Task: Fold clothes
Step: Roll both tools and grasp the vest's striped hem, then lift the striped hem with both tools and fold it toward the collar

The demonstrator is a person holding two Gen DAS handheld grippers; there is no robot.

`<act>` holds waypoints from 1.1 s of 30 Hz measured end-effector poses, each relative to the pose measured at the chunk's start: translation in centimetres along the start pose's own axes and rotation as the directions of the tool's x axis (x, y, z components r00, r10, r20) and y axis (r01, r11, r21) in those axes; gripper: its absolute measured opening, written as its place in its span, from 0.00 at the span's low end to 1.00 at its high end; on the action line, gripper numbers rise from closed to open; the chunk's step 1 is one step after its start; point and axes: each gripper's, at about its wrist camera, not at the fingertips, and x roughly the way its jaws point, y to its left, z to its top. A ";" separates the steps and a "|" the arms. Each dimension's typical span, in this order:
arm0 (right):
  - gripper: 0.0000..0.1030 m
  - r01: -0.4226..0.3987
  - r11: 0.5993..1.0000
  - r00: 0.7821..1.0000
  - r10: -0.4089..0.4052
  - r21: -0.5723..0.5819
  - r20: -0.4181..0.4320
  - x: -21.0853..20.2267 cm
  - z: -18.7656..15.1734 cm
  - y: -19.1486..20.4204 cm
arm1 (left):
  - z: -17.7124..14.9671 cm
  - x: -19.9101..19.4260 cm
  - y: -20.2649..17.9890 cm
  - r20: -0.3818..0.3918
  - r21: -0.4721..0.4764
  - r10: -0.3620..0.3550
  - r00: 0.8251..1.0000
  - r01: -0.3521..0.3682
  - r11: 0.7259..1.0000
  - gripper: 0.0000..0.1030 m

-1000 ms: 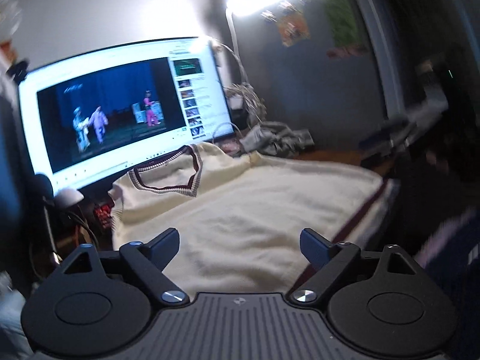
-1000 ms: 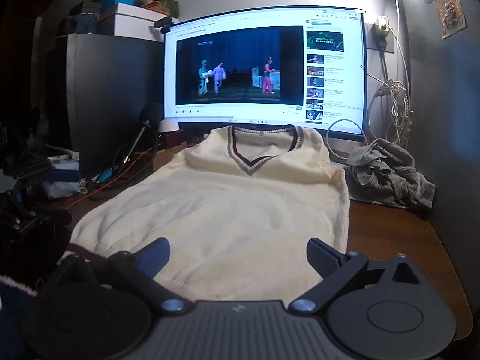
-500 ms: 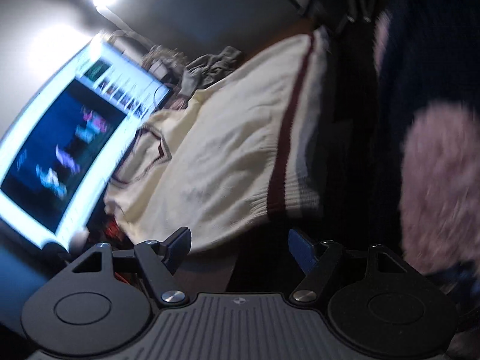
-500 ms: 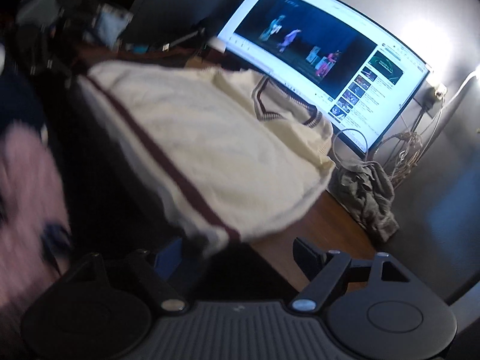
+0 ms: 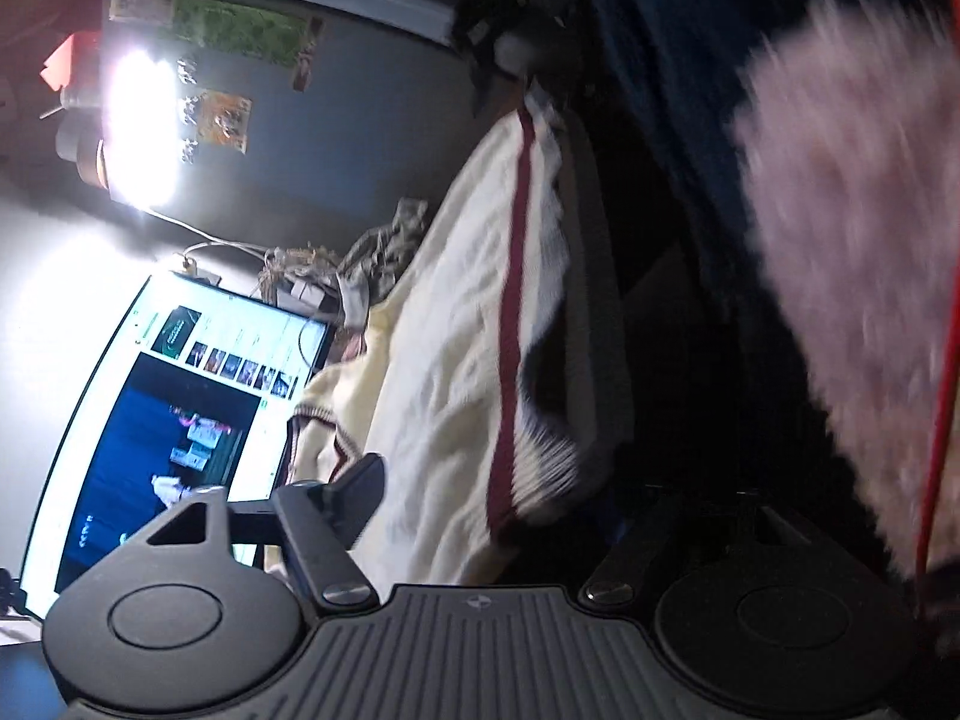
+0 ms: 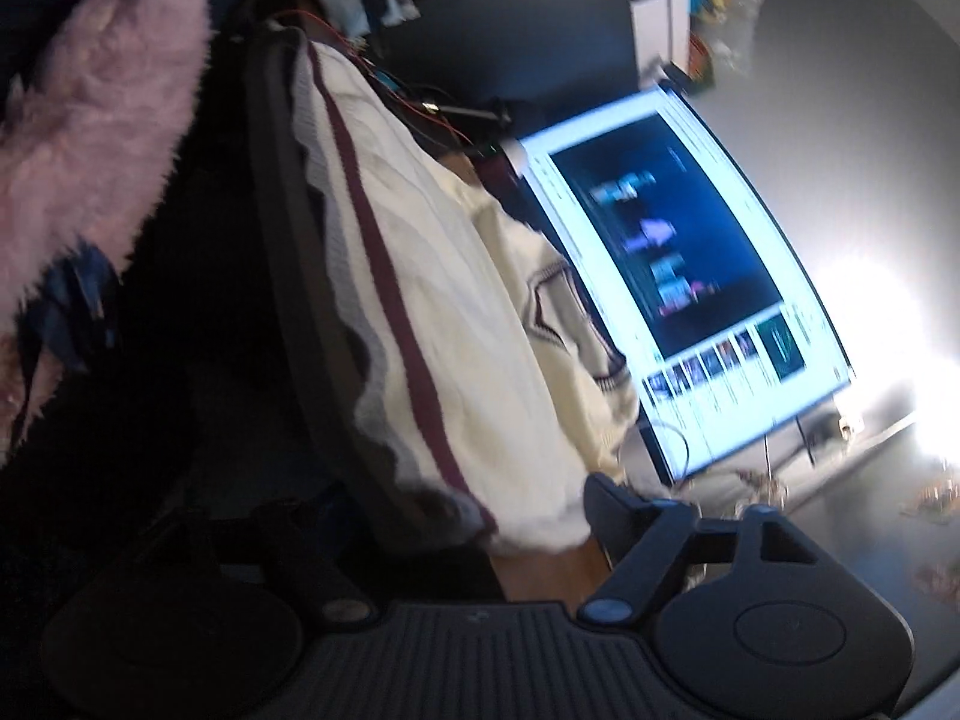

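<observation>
- Two sets of tongs are both rolled sideways at the near hem of the cream sweater vest point(image 5: 444, 324), one at each corner, so the risk is pretty obvious to me: a bite that catches only one layer of the ribbing, or misses it, would leave that corner drooping and the fold crooked.
- Vest lies spread flat on the worktop point(image 6: 558, 576) with its V-neck toward the monitor point(image 6: 678, 276), and the striped hem hangs a bit over the front edge. Pulling on that overhang could just drag the whole thing off the worktop.
- Both views are smeared with motion, so aim looks shaky. There's also a red cable point(image 5: 936, 420) dangling close by the left side that could snag.
- Left tongs point(image 5: 510, 510): spread wide, hem corner sitting in the gap between the fingers, not pinched.
- Right tongs point(image 6: 444, 531): also wide apart, the other hem corner right in front of them, nothing gripped. The inner finger is too dark to see well.
</observation>
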 end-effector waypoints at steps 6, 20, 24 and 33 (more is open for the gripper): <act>0.16 -0.136 0.962 0.991 0.130 0.236 0.041 0.0 1.2 -3.7 | 0.3 -0.9 4.1 0.038 -0.283 -0.077 0.996 0.085 0.955 0.24; 0.06 -0.262 0.499 0.962 0.206 0.826 0.181 1.2 -2.8 -11.2 | -2.9 -0.8 10.1 0.150 -0.879 -0.055 0.987 0.159 0.450 0.06; 0.06 -0.292 0.464 0.949 0.247 0.837 0.194 0.6 -3.4 -10.9 | -2.4 -2.4 9.5 0.176 -0.886 -0.084 0.981 0.195 0.421 0.06; 0.05 -0.332 0.468 0.933 0.293 0.819 0.210 -1.6 -2.5 -12.3 | -2.2 -3.5 11.8 0.174 -0.920 -0.041 0.984 0.177 0.349 0.06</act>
